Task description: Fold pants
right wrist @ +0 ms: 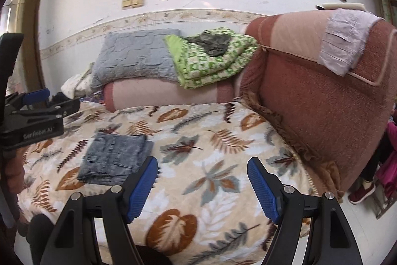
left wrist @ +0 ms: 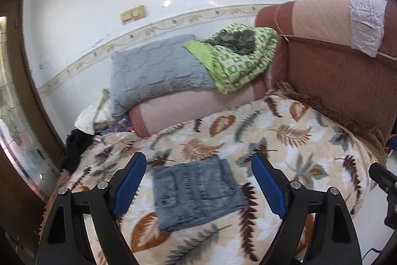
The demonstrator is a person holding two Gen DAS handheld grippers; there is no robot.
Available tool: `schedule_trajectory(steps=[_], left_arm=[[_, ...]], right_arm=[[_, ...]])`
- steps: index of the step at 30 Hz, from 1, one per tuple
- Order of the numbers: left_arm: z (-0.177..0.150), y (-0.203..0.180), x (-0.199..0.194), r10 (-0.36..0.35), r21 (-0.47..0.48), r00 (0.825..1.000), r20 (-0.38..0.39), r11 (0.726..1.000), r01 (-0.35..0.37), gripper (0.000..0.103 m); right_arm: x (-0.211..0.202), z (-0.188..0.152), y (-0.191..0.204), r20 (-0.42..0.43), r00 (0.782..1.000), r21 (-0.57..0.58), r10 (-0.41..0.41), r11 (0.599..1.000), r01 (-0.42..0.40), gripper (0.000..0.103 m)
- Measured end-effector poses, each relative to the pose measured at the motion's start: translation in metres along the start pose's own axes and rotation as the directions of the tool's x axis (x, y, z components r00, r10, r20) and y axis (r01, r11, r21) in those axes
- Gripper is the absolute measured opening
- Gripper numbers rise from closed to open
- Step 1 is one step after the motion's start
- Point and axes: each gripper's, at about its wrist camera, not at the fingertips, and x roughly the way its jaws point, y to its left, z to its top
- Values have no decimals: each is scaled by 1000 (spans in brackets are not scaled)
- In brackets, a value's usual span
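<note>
One folded pants (left wrist: 197,193) on leaf blanket (left wrist: 285,131), pillow (left wrist: 153,68) behind

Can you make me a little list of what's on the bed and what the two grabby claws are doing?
pants: grey denim pants, folded into a flat rectangle, pocket side up
lying on: leaf-print blanket
left gripper: open, nothing between its pads, the pants seen between its fingers
right gripper: open, holding nothing, pants off to its left
behind: grey pillow and green patterned quilt stacked on a pink bolster
on the quilt: dark crumpled cloth
right side: reddish sofa back
</note>
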Motion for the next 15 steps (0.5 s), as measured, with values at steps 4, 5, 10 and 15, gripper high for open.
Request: schedule_trajectory(steps=[4,5,10,15], left_arm=[[-13,34,-1,44,-38,999,1,998,-44,87],[-18,41,0,54,-43,999,-5,998,-55,87],[-42,79,4,100,-66,994,-35,992,-103,87],[-69,107,10,101,-103,992,-77,989,-108,87]], right_arm=[[4,10,35,-6,1000,-59,26,998,-26,78],[6,12,41,-11,999,-63,36,997,-37,78],[24,22,79,-40,993,-69,110,991,-112,78],[54,22,126,-80,981,-102,175,978,-183,78]])
